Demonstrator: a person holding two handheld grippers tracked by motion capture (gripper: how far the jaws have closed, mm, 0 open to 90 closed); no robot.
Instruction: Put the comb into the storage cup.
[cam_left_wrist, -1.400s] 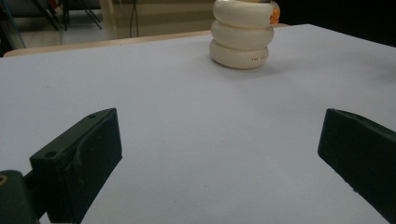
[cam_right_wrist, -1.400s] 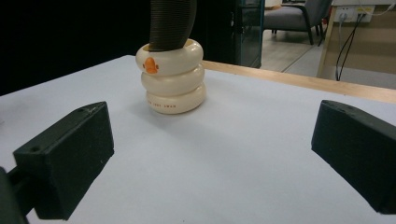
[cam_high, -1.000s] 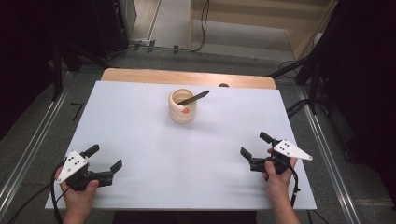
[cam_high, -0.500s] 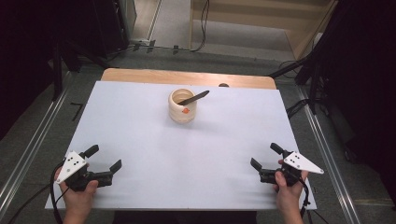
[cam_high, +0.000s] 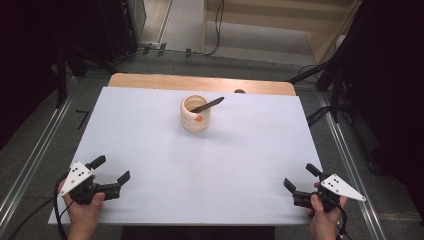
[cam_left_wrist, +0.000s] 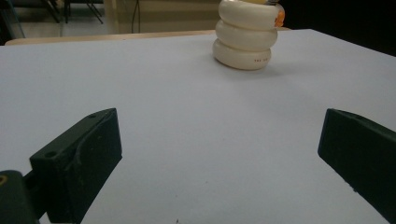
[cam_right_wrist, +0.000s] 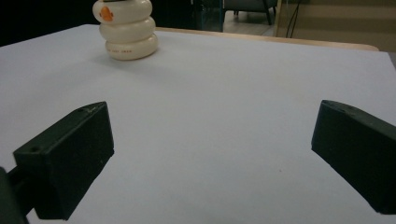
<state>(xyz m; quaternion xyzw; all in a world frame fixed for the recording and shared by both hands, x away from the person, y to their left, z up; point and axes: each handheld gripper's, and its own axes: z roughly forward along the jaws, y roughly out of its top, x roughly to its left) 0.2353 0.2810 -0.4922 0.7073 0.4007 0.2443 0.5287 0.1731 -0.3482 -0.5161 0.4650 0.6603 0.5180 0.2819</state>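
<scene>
Standing far centre on the table (cam_high: 150, 130), the cup (cam_high: 195, 114) hides its utensil's (cam_high: 207, 104) lower end. Left gripper (cam_high: 111, 169) and right gripper (cam_high: 301, 176) gape apart, empty, near corners.

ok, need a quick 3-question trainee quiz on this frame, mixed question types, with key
1. True or false: the left gripper holds the ribbed cream cup.
2. Multiple choice: where is the dark utensil? A) flat on the white table top B) leaning in the cup, its end past the rim C) in the right gripper
3. Fill in: both grippers sit near the table's ___ edge, jaws apart.

Key
1. False. It is open and empty, far from the cup.
2. B
3. near (the person's side)
</scene>
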